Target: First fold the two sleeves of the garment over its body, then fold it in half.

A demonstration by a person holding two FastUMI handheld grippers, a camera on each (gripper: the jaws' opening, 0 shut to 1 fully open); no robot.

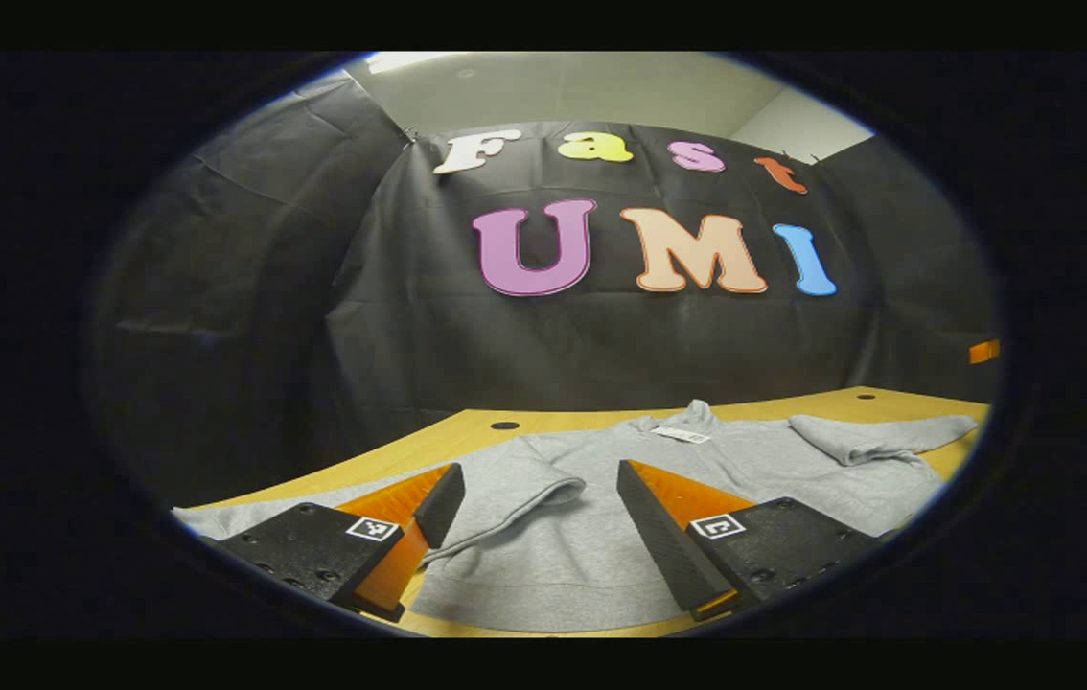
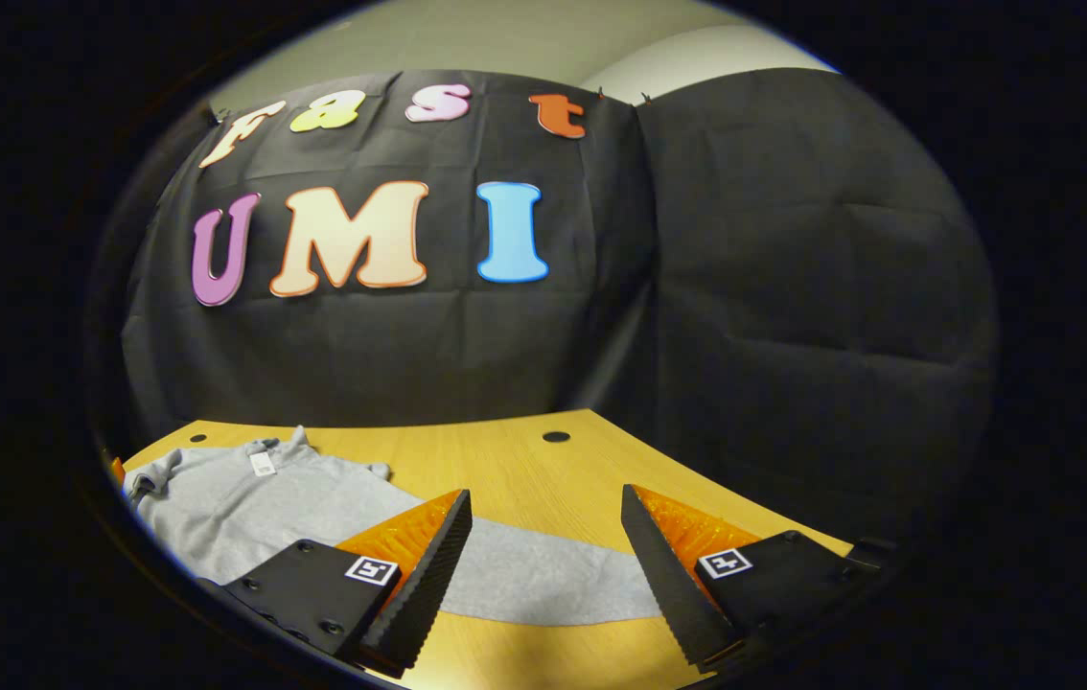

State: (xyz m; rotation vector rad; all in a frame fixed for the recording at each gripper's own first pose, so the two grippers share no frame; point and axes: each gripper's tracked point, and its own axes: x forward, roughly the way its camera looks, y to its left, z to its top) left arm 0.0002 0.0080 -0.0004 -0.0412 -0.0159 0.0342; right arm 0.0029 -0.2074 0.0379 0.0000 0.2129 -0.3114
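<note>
Left gripper (image 1: 529,498) wide open, holding nothing — hovering over the near part of the grey garment (image 1: 601,537) spread flat on the table (image 1: 467,436). Folded left sleeve (image 1: 515,489) just ahead between the fingers, collar (image 1: 687,419) farther off, right sleeve (image 1: 879,436) beyond to the right. Right gripper (image 2: 543,546) wide open too, gripping nothing — a sleeve strip (image 2: 543,580) crossing under the gap, garment body (image 2: 256,508) off to its left.

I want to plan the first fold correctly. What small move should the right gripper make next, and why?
Probably lower the right gripper onto the sleeve lying stretched out on the wooden table and close on it. Its jaws stand open above that sleeve, which is not yet folded over the grey sweatshirt body.
</note>
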